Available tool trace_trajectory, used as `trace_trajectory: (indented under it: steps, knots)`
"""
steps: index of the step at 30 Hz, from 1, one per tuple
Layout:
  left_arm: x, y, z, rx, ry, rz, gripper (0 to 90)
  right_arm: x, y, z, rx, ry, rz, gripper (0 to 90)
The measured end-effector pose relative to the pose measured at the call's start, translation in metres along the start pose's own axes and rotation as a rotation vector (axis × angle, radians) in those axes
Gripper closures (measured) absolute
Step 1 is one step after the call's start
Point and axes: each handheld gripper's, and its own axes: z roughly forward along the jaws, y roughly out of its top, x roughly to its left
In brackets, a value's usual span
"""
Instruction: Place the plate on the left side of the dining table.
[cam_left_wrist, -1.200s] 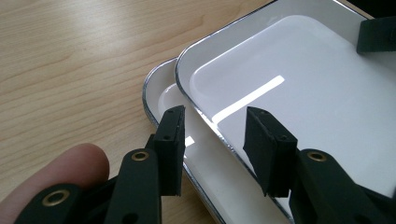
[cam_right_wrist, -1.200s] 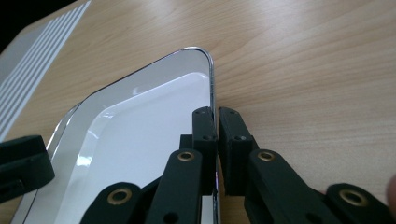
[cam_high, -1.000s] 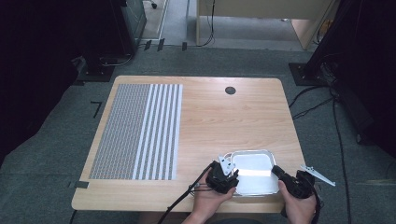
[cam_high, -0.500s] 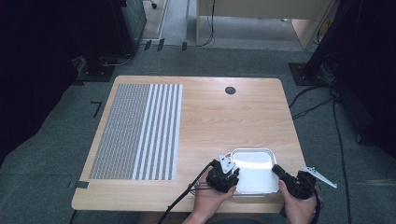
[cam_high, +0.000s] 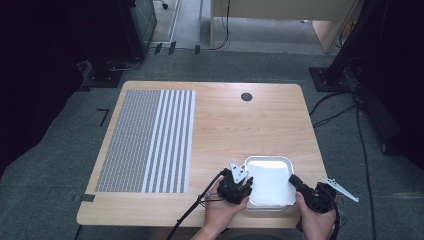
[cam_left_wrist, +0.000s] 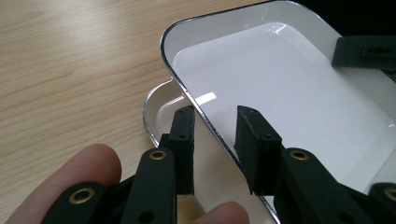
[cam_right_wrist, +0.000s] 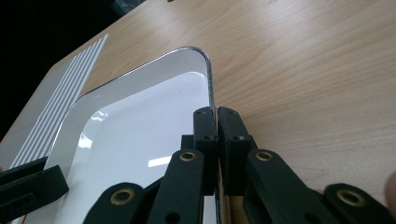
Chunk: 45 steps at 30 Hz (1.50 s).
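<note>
**Left rim not yet pinched**

Pale wood table (cam_high: 225, 125) carries the white tray (cam_high: 270, 182) at its near edge, squarely between your hands, its long axis running away from you. Your right gripper (cam_right_wrist: 217, 114) is already clamped on the tray's right rim. Your left gripper (cam_left_wrist: 215, 123) straddles the left rim, one jaw outside, one inside; its jaws have just been closing, yet a gap remains on both sides. Judging by that, you only need to finish the squeeze there.

Black jaws (cam_left_wrist: 256, 140), brass-ringed pivot screws (cam_right_wrist: 187, 156)
</note>
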Motion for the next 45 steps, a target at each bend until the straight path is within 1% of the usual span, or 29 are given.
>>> trace_trajectory:
  steps: [3,4,5,6,7,8,11,17,18,19,20,22,28,29,30,31,32,33,34,35,36,37,38,39,40,41,42,43,45]
  knots:
    - [0.008,0.002,-0.007,-0.002,0.003,-0.008,69.9,0.009,0.0,0.001,-0.004,0.007,-0.008,88.2]
    - [0.011,0.003,-0.01,-0.009,0.008,-0.015,70.4,0.012,0.0,0.002,-0.003,0.009,-0.01,88.2]
    - [0.016,0.003,-0.014,-0.006,0.019,-0.024,71.3,0.021,-0.001,0.004,-0.001,0.009,-0.018,88.2]
    - [0.018,0.002,-0.015,-0.006,0.025,-0.032,71.5,0.024,-0.001,0.005,-0.001,0.006,-0.023,88.2]
    - [0.018,0.002,-0.015,-0.006,0.025,-0.032,71.9,0.024,-0.001,0.005,-0.001,0.006,-0.023,88.2]
    - [0.021,0.001,-0.019,-0.008,0.039,-0.048,72.3,0.032,-0.002,0.007,0.0,0.001,-0.03,88.2]
    - [0.025,0.001,-0.024,-0.013,0.046,-0.046,72.4,0.038,-0.003,0.009,0.002,-0.001,-0.04,88.3]
    - [0.041,0.001,-0.033,-0.017,0.042,-0.062,72.4,0.052,-0.004,0.018,0.019,0.012,-0.028,88.4]
    - [0.044,0.001,-0.035,-0.018,0.041,-0.066,72.4,0.054,-0.004,0.02,0.021,0.013,-0.03,88.5]
    - [0.046,0.001,-0.036,-0.019,0.041,-0.07,72.5,0.06,-0.004,0.022,0.024,0.013,-0.034,88.4]
    - [0.049,0.001,-0.037,-0.021,0.039,-0.073,72.5,0.06,-0.004,0.022,0.024,0.013,-0.034,88.4]
    - [0.054,0.001,-0.04,-0.024,0.041,-0.078,72.6,0.066,-0.003,0.025,0.028,0.012,-0.04,88.3]
    - [0.07,0.001,-0.052,-0.05,0.068,-0.09,73.4,0.085,-0.003,0.037,0.032,0.034,-0.042,88.3]
    - [0.074,0.001,-0.054,-0.053,0.074,-0.096,74.0,0.091,-0.004,0.041,0.036,0.038,-0.042,88.4]
    - [0.08,0.001,-0.057,-0.057,0.078,-0.104,74.2,0.094,-0.004,0.043,0.037,0.039,-0.045,88.4]
    - [0.08,0.001,-0.057,-0.057,0.078,-0.104,74.4,0.094,-0.004,0.043,0.037,0.039,-0.045,88.4]
    - [0.083,0.001,-0.059,-0.058,0.08,-0.108,74.4,0.097,-0.004,0.045,0.039,0.041,-0.041,88.3]
    - [0.09,0.001,-0.062,-0.061,0.085,-0.115,74.7,0.104,-0.005,0.049,0.041,0.043,-0.046,88.3]
    - [0.09,0.001,-0.062,-0.061,0.085,-0.115,74.8,0.104,-0.005,0.049,0.041,0.043,-0.046,88.3]
    - [0.093,0.001,-0.064,-0.062,0.088,-0.119,74.8,0.107,-0.005,0.051,0.041,0.046,-0.049,88.4]
    - [0.096,0.002,-0.065,-0.061,0.09,-0.121,75.0,0.113,-0.005,0.055,0.048,0.047,-0.051,88.3]
    - [0.102,0.002,-0.067,-0.061,0.097,-0.129,75.2,0.115,-0.006,0.057,0.049,0.05,-0.052,88.3]
    - [0.102,0.002,-0.067,-0.061,0.097,-0.129,75.6,0.115,-0.006,0.057,0.049,0.05,-0.052,88.3]
    - [0.106,0.002,-0.069,-0.056,0.106,-0.135,76.0,0.122,-0.006,0.062,0.058,0.057,-0.051,88.2]
    - [0.108,0.002,-0.07,-0.057,0.111,-0.138,76.0,0.122,-0.006,0.062,0.058,0.057,-0.051,88.2]
    - [0.113,0.002,-0.073,-0.056,0.121,-0.143,76.5,0.126,-0.007,0.066,0.065,0.063,-0.051,88.2]
    - [0.113,0.002,-0.073,-0.056,0.121,-0.143,76.6,0.126,-0.007,0.066,0.065,0.063,-0.051,88.2]
    - [0.117,0.002,-0.075,-0.057,0.126,-0.144,76.9,0.132,-0.009,0.071,0.073,0.071,-0.051,88.3]
    - [0.122,0.003,-0.079,-0.057,0.134,-0.144,77.1,0.134,-0.01,0.072,0.074,0.073,-0.054,88.2]
